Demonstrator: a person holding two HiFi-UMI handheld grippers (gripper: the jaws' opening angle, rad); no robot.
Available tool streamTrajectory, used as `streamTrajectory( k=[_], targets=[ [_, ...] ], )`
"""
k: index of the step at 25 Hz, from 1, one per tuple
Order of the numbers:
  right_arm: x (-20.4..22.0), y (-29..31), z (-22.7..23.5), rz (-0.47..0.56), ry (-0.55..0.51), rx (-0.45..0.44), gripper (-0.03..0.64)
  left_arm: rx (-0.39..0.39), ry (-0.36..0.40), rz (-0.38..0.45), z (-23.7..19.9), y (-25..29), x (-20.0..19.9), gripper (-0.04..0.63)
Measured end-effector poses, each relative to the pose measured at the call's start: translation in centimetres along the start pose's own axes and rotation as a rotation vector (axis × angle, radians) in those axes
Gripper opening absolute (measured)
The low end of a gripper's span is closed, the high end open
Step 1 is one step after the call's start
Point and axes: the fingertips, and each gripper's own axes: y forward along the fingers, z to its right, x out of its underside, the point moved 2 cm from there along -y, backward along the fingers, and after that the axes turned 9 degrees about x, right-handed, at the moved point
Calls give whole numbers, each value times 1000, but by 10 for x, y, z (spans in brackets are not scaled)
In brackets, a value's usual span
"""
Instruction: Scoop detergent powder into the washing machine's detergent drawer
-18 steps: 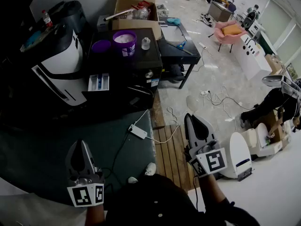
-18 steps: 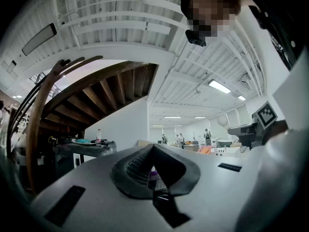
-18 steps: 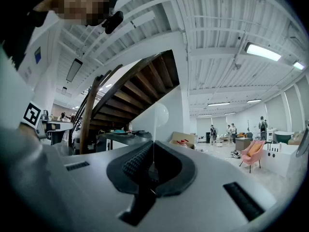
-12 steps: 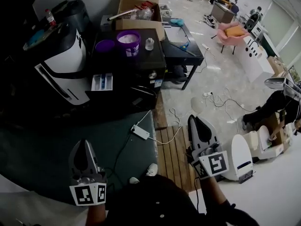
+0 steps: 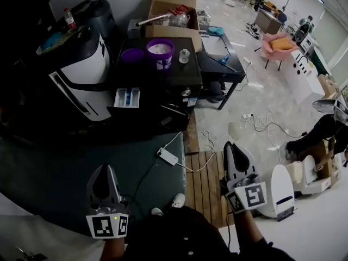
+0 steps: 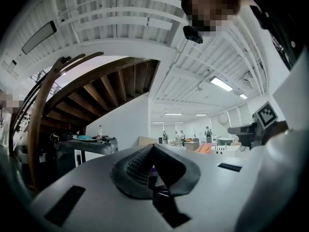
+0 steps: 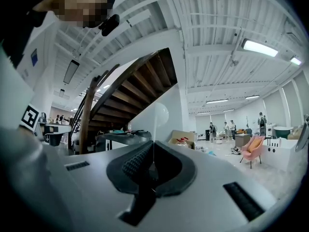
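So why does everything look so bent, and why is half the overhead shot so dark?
Head view: the wide lens bows the room; the left, by the detergent drawer, lies in shadow, while the floor is bright. Left gripper view: the ceiling beams curve and the left gripper looms large. Right gripper view: a ceiling light glares.

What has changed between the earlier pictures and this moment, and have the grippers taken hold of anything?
Only the view shifted: the head camera swung slightly, so the purple tub and the open detergent drawer sit further right in the picture. Nothing was taken hold of or let go. The left gripper and right gripper stay low, far from the drawer, both shut and empty.
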Motion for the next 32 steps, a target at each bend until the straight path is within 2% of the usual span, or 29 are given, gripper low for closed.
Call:
streamTrajectory(
  k=[10,16,25,32],
  targets=[
    [14,20,26,-13,53,-21,32,-41,19,-4,13,25,2,15],
    [17,35,25,-9,34,-50,32,-40,29,-19,12,36,6,15],
    [22,75,16,-38,26,-28,32,-12,19,-25,-12,74,16,15],
    [24,122,6,-75,25,-2,32,6,16,-19,-47,113,19,15]
  ],
)
